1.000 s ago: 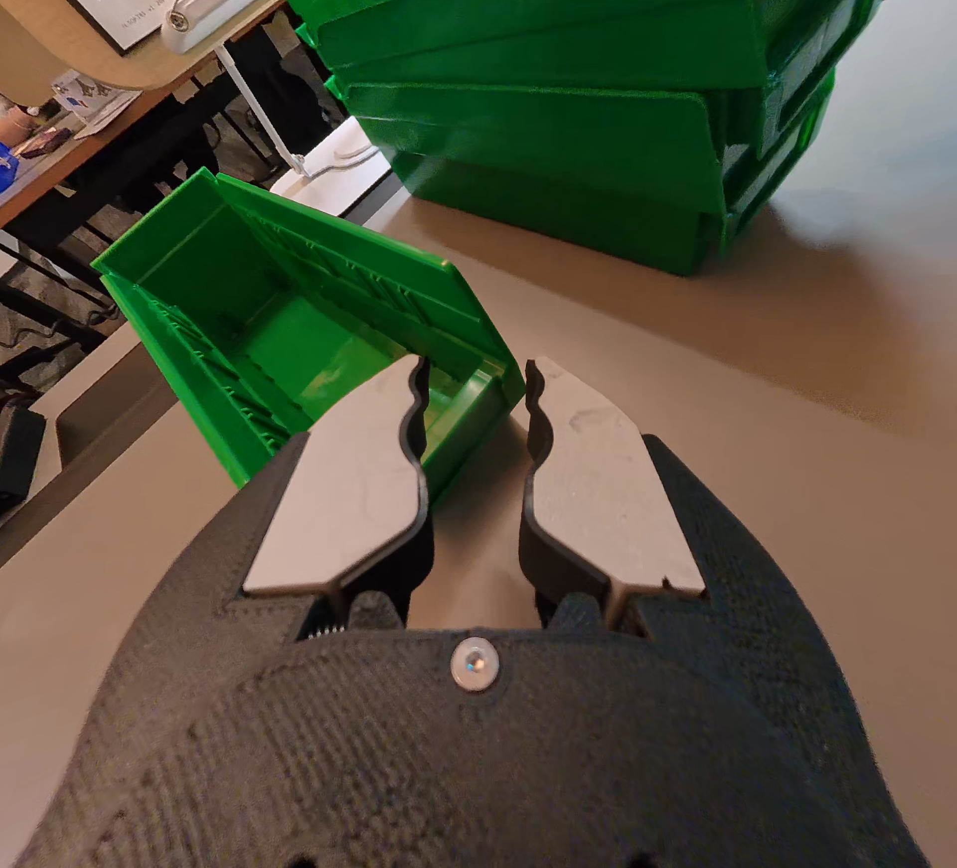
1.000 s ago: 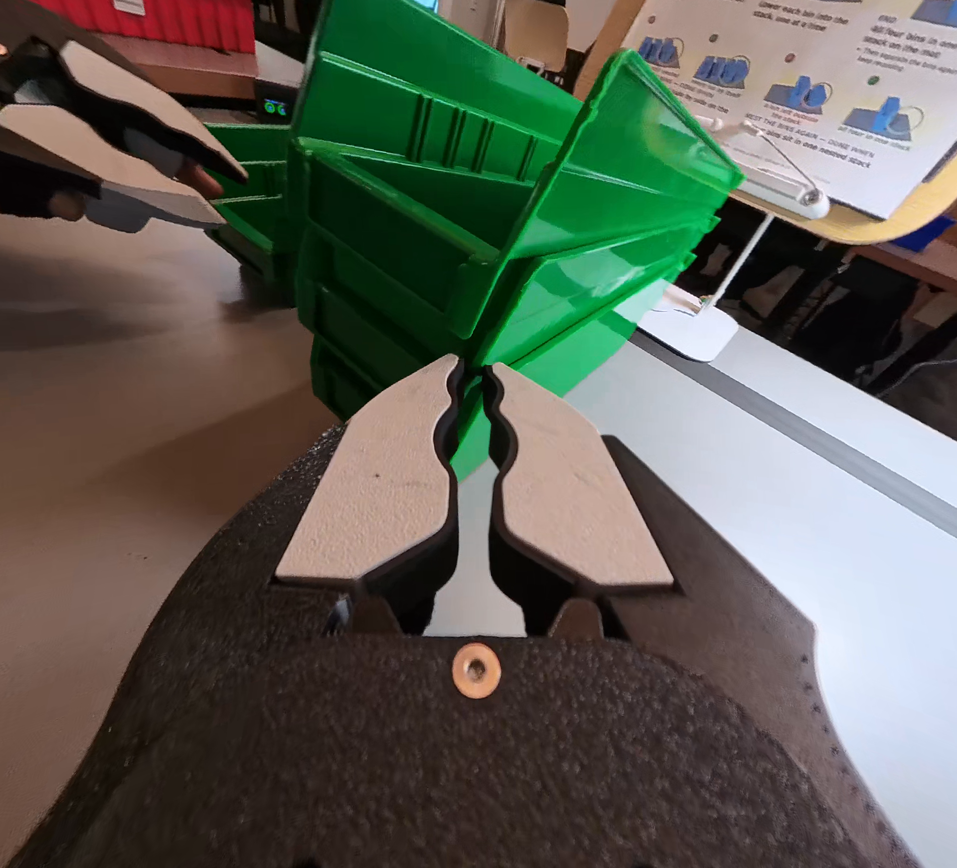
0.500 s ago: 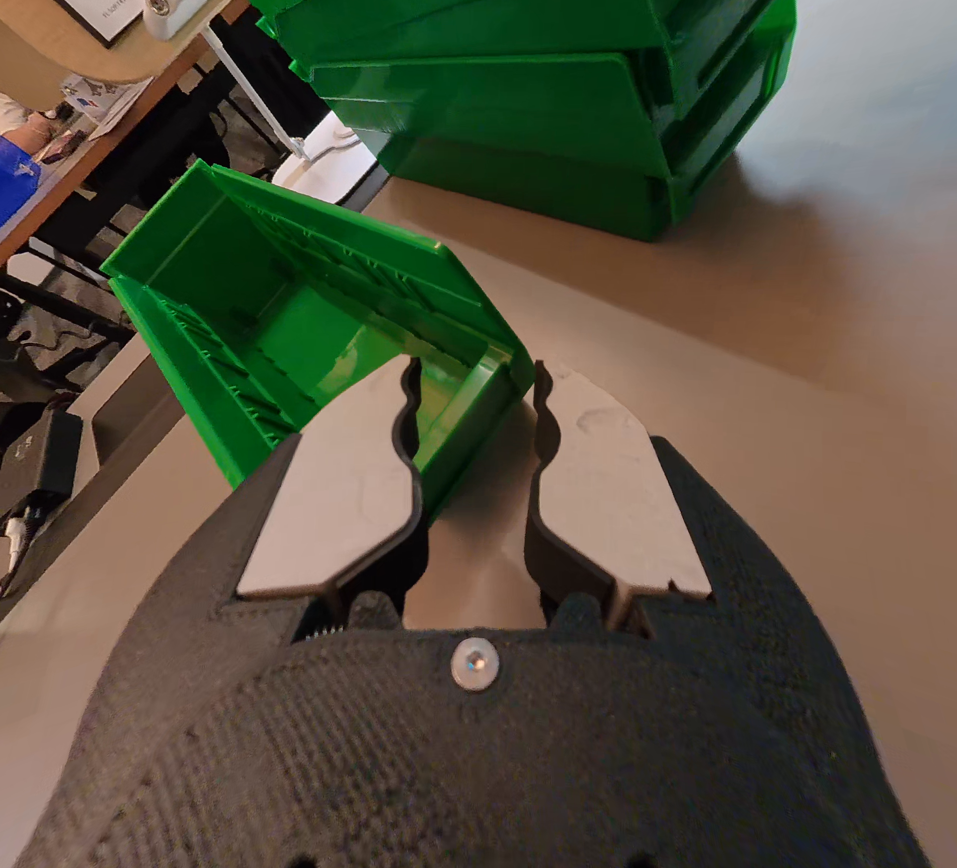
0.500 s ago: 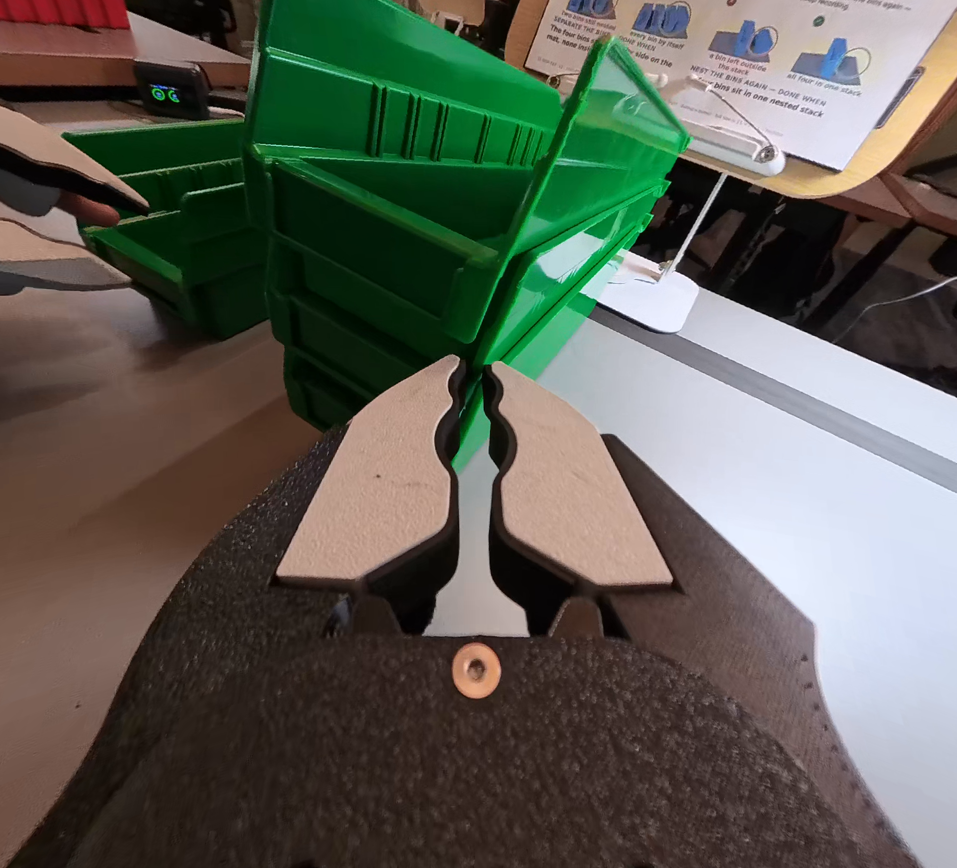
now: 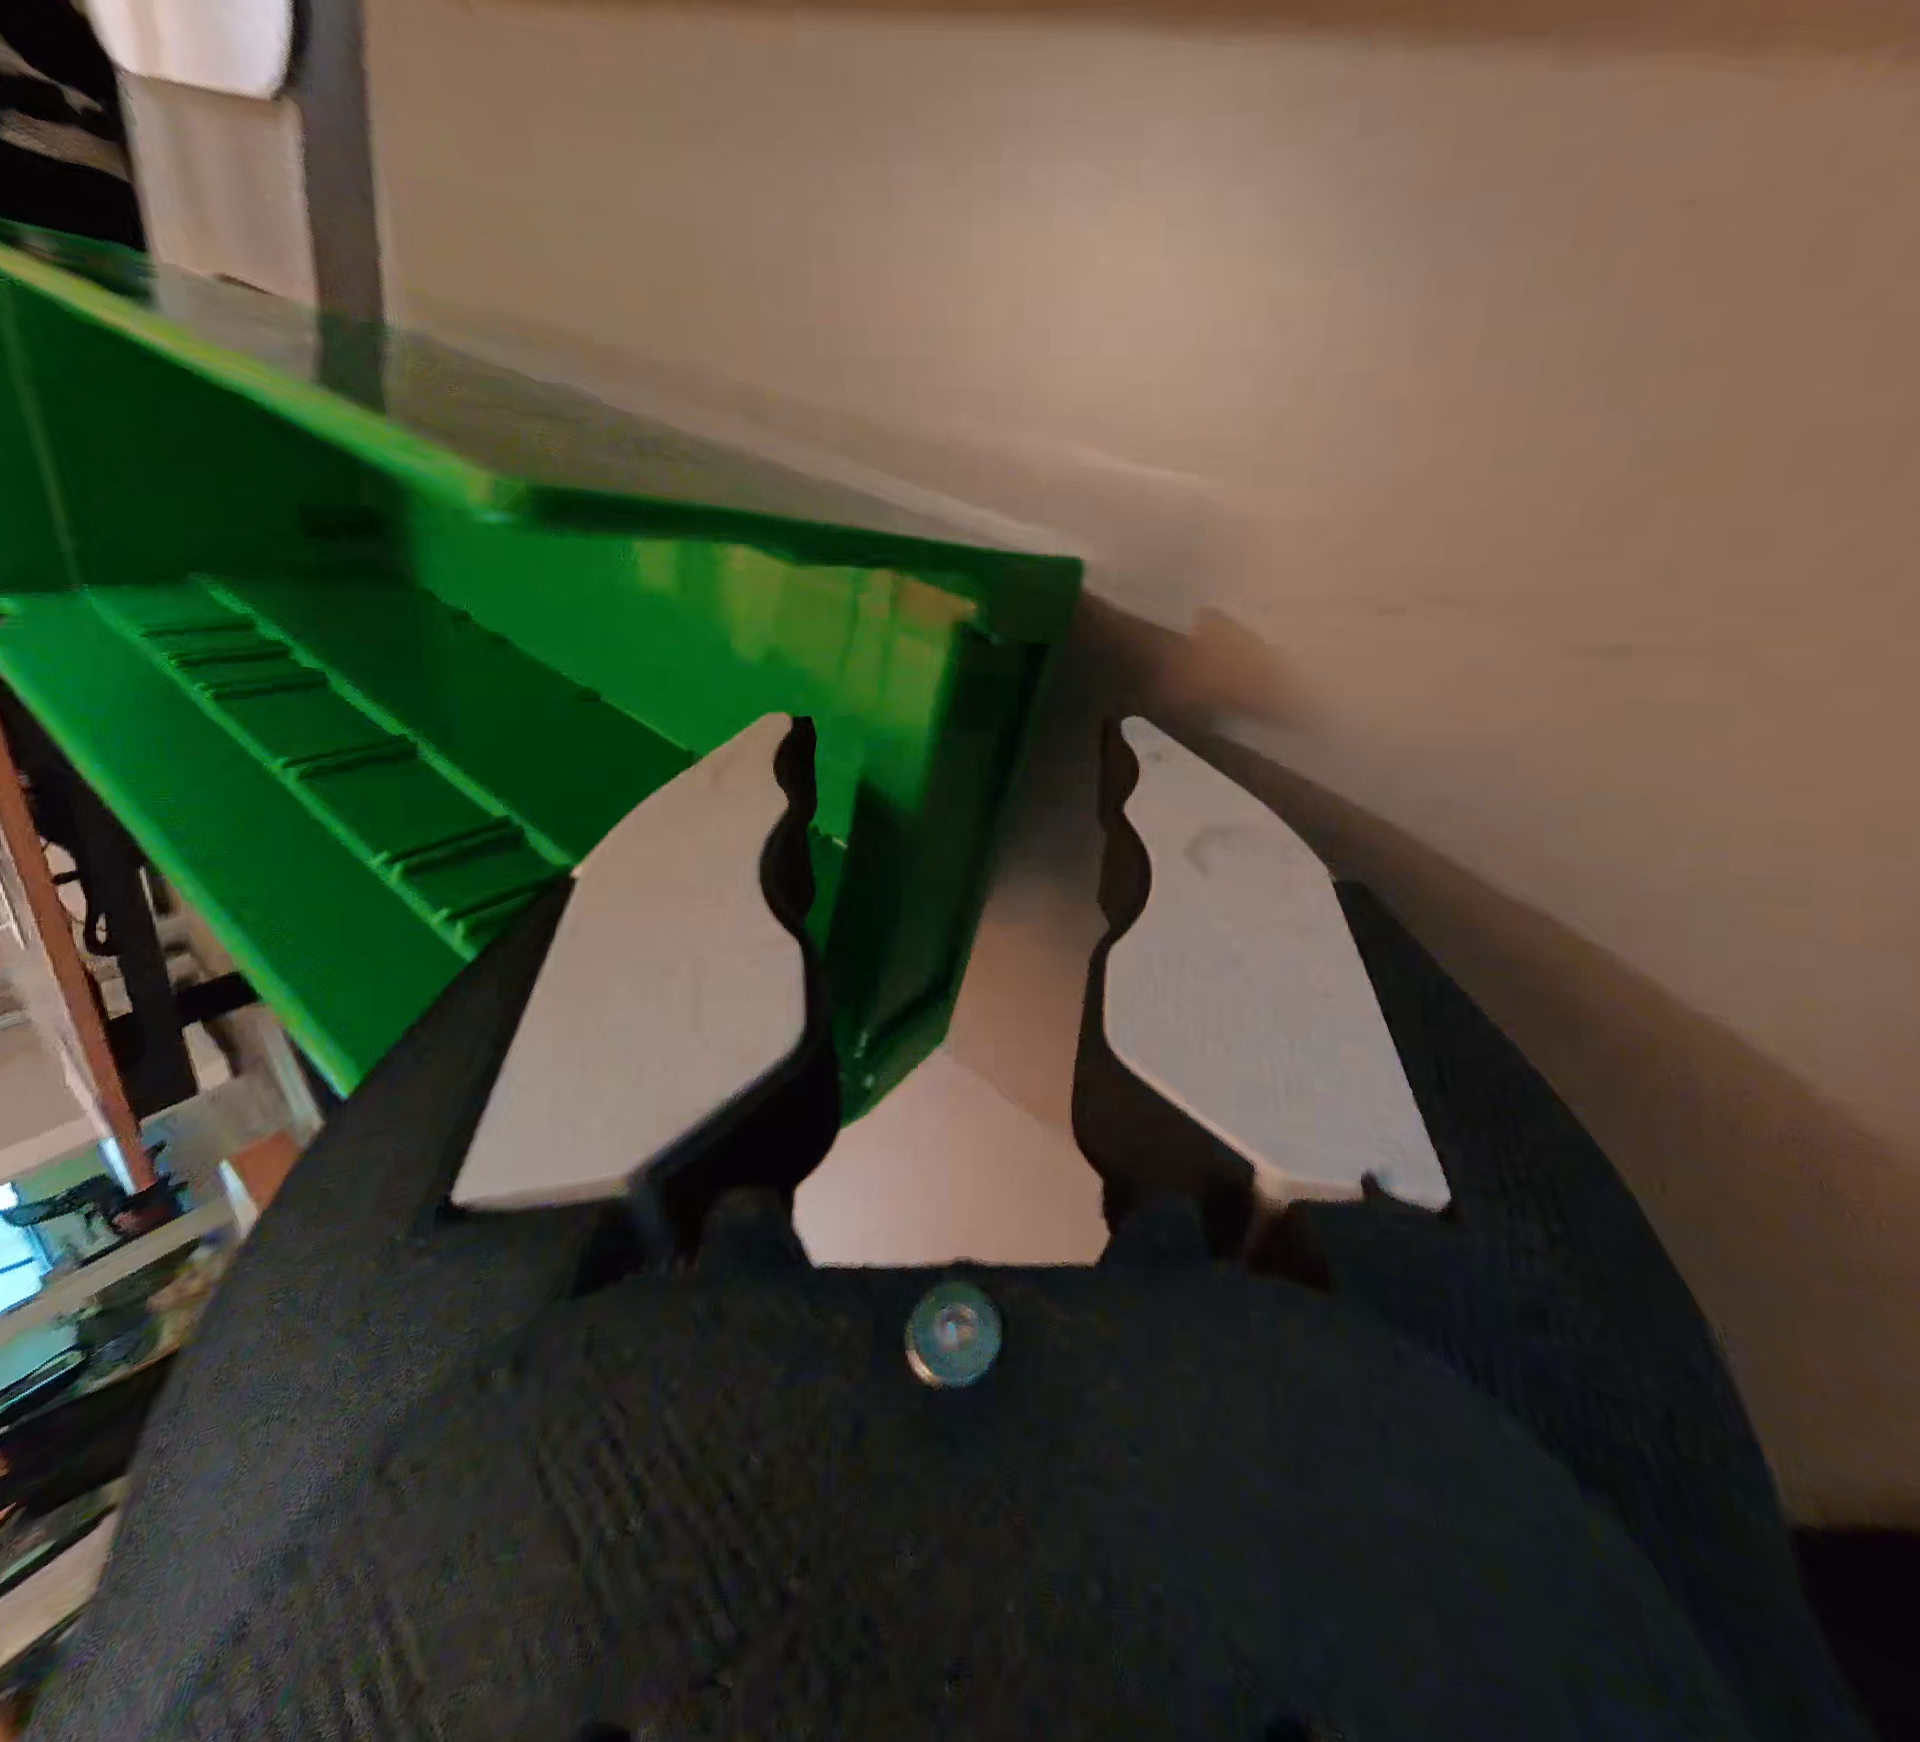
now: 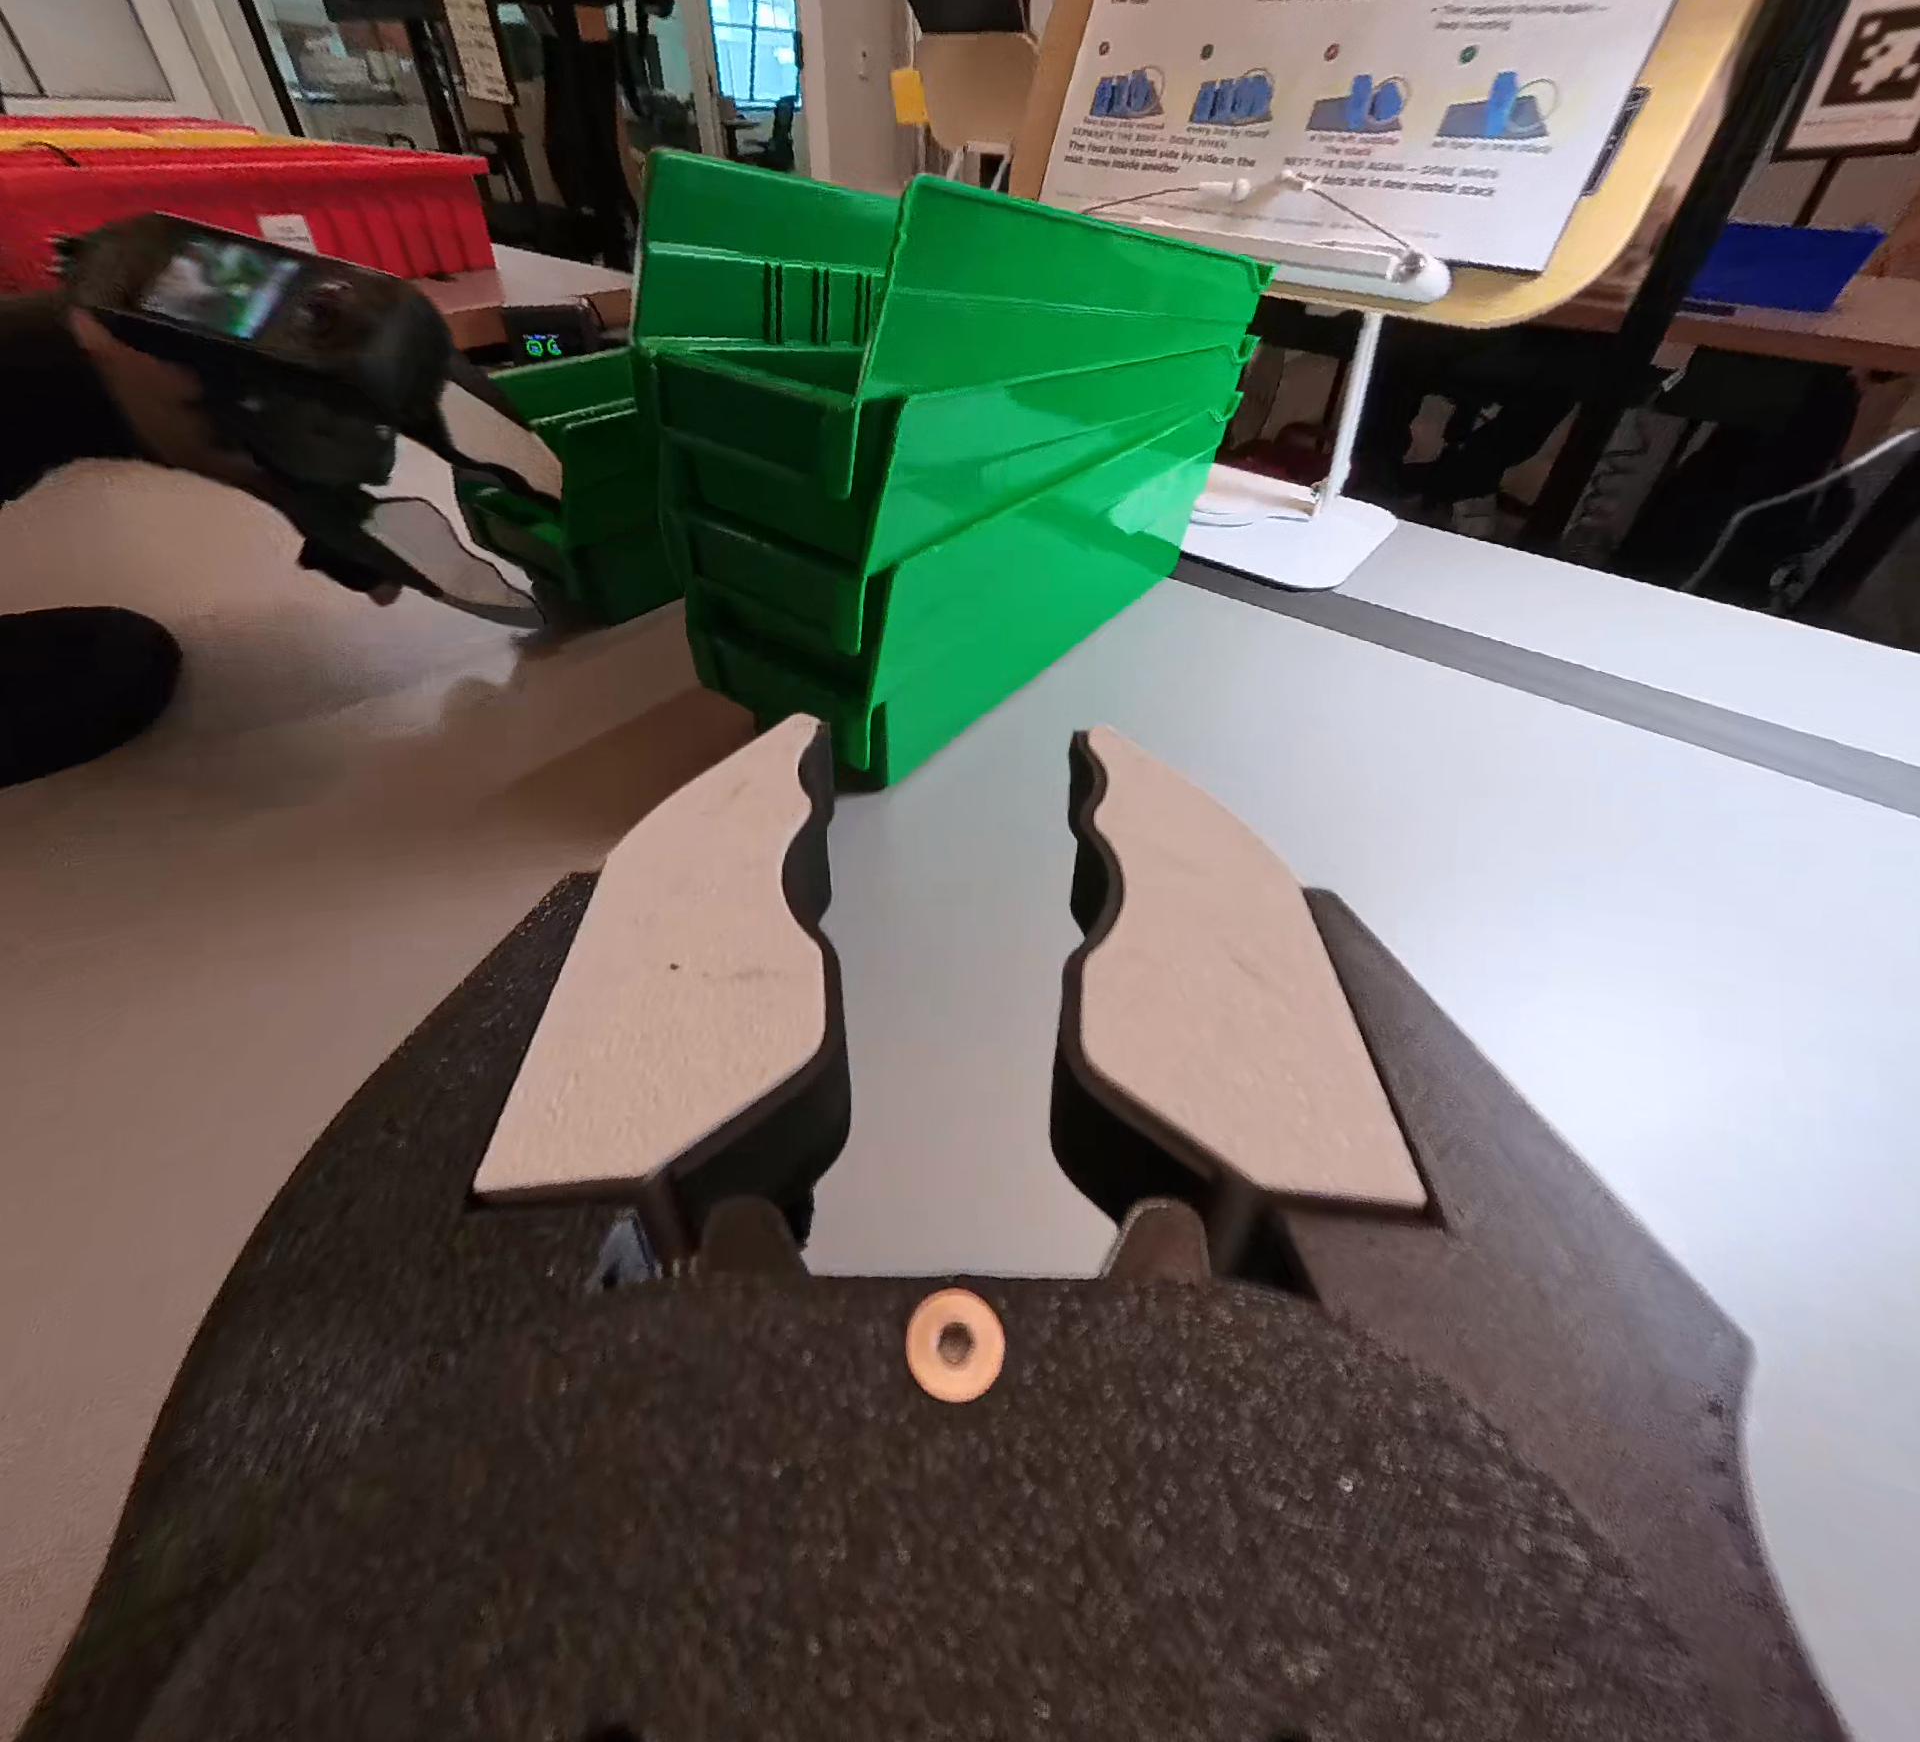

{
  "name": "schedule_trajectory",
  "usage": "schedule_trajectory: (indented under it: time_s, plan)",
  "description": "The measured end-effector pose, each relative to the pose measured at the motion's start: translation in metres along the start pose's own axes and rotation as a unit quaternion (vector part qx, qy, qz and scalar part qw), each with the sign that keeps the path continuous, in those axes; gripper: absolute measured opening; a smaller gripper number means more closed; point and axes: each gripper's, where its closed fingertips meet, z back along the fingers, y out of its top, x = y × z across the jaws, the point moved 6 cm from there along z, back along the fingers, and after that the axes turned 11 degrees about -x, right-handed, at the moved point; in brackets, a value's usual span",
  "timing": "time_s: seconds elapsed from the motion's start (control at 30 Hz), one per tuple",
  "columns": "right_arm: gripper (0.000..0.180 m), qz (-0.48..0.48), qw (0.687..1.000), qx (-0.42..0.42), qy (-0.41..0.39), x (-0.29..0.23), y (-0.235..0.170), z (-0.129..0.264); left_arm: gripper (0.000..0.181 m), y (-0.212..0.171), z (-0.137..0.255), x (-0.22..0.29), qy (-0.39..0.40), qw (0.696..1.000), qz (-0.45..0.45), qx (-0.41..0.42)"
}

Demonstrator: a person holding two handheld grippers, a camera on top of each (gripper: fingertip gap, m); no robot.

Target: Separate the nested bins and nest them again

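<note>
A stack of three nested green bins (image 6: 935, 487) stands on the table, the top one tilted up. My right gripper (image 6: 951, 736) is open and empty, just in front of the stack's near corner and apart from it. A single green bin (image 5: 436, 653) stands apart to the left of the stack; it also shows in the right wrist view (image 6: 582, 466). My left gripper (image 5: 956, 736) is open with that bin's front wall between its fingers. One finger (image 5: 665, 965) is inside the bin and the other is outside. The left gripper also shows in the right wrist view (image 6: 457, 529).
A tan mat (image 6: 260, 861) covers the left of the grey table (image 6: 1507, 861). An instruction board (image 6: 1351, 30) on a white stand (image 6: 1288, 539) stands behind the stack. Red bins (image 6: 239, 206) sit far back left. A dark sleeve (image 6: 62, 684) rests on the mat at the left. One gripper's finger ends stand about 35 centimetres off the other's.
My right gripper has opened, let go of the top bin's edge and pulled back from the stack. My left gripper has dropped low and pushed in over the single bin's front wall.
</note>
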Motion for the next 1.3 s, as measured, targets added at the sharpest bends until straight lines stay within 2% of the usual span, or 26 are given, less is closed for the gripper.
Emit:
schedule_trajectory:
  time_s: [0.13, 0.3, 0.4, 0.57, 0.73, 0.83, 0.93, 1.07, 1.3]
  plan:
    - [0.044, 0.001, 0.999, 0.036, -0.004, 0.004, -0.013, 0.029, 0.032, 0.004, -0.012, -0.006, 0.016, 0.999, -0.03, -0.042]
    - [0.056, -0.007, 0.999, 0.031, 0.003, 0.007, -0.019, 0.034, 0.029, 0.012, 0.001, -0.007, 0.026, 0.999, -0.019, -0.021]
    - [0.061, -0.001, 1.0, 0.017, 0.01, 0.005, -0.023, 0.028, 0.028, 0.019, 0.034, -0.015, 0.024, 0.999, 0.014, 0.019]
    - [0.062, -0.003, 1.0, 0.008, 0.02, 0.005, -0.025, 0.024, 0.028, 0.032, 0.112, -0.05, 0.097, 0.994, 0.011, 0.054]
    - [0.062, -0.002, 1.0, 0.005, 0.018, 0.005, -0.027, 0.023, 0.028, 0.077, 0.196, -0.074, 0.11, 0.989, -0.028, 0.093]
    - [0.062, -0.002, 1.0, 0.007, 0.017, 0.005, -0.028, 0.024, 0.028, 0.113, 0.222, -0.076, 0.091, 0.989, -0.064, 0.094]
    - [0.062, -0.006, 1.0, 0.01, 0.017, 0.006, -0.028, 0.024, 0.029, 0.147, 0.227, -0.074, 0.057, 0.991, -0.086, 0.085]
    - [0.061, -0.004, 1.0, 0.013, 0.018, 0.005, -0.028, 0.025, 0.029, 0.18, 0.21, -0.062, 0.018, 0.992, -0.117, 0.048]
    - [0.061, 0.013, 1.0, 0.021, 0.012, 0.002, -0.027, 0.029, 0.03, 0.202, 0.159, -0.046, -0.017, 0.99, -0.141, 0.0]
